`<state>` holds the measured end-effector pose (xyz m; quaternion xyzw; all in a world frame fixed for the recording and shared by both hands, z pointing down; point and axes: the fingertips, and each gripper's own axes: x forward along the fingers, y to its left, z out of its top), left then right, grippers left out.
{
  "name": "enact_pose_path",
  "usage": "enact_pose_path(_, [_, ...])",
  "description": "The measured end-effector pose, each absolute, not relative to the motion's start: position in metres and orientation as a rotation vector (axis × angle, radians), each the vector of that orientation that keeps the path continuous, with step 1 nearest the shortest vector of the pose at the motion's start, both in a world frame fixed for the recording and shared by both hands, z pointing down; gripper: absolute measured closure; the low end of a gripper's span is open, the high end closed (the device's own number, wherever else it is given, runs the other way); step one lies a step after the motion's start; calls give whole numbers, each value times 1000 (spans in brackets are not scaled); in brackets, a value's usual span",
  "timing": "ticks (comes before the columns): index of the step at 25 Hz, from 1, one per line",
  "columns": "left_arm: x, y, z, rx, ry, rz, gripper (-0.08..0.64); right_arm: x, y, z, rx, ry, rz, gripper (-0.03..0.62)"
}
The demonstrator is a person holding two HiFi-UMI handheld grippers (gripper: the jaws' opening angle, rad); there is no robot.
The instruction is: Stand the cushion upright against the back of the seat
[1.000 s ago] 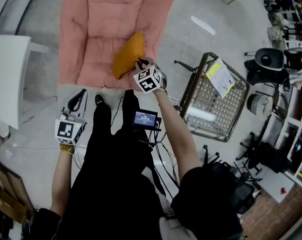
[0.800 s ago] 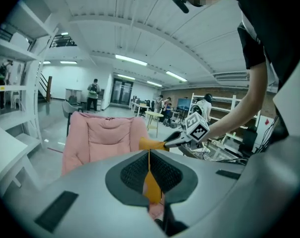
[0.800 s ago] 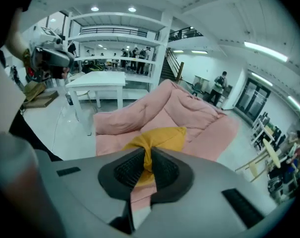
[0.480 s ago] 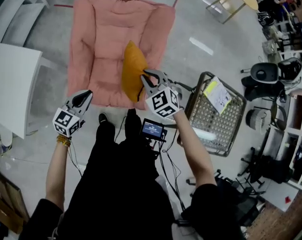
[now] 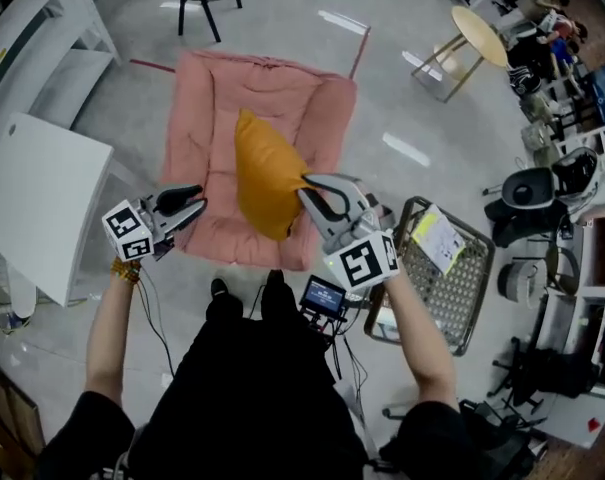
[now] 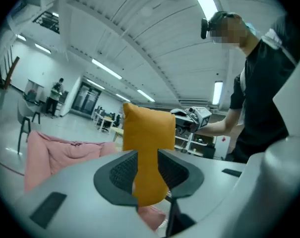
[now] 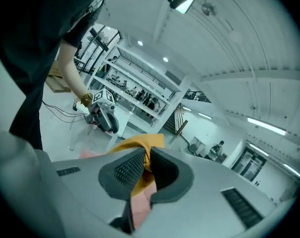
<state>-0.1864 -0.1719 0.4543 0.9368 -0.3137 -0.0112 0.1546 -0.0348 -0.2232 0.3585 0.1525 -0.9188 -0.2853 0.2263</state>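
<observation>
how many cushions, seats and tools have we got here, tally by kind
orange cushion: 1
pink seat: 1
tools: 2 (left tool, jaws just opening, nothing between them; right tool, shut on the cushion's edge)
total: 4

Mustard-orange fabric cushion point(image 5: 265, 183), plump and oblong, at frame centre, stood on end with one pointed corner up, slightly tilted. Right edge pinched in the right gripper point(image 5: 307, 184). Held over pink quilted padded seat point(image 5: 282, 98) with raised sides, spread across upper centre, back toward the top edge.
</observation>
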Motion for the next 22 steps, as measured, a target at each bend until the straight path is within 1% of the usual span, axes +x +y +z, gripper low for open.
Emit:
enact_pose_path(1, [-189, -171, 448, 2705, -826, -29, 427, -38, -220, 347, 409, -2548, -799, 551])
enact_pose_path(4, [-195, -167, 435, 2735, -648, -14, 344, -48, -210, 318, 382, -2597, -821, 551])
enact_pose_path(7, [-200, -174, 431, 2733, -569, -25, 312, -55, -200, 297, 367, -2648, -839, 551])
enact_pose_path(13, [-175, -165, 411, 2711, -328, -203, 258, -58, -177, 263, 357, -2820, -753, 551])
enact_pose_path(16, [-167, -166, 398, 2676, -223, -360, 232, -60, -174, 254, 361, -2900, -703, 551])
enact_pose_path(19, [-165, -168, 383, 2634, -162, -519, 229, -64, -175, 245, 372, -2990, -662, 551])
enact_pose_path(22, [-156, -170, 384, 2651, -181, -480, 243, -64, -179, 242, 381, -3022, -650, 551])
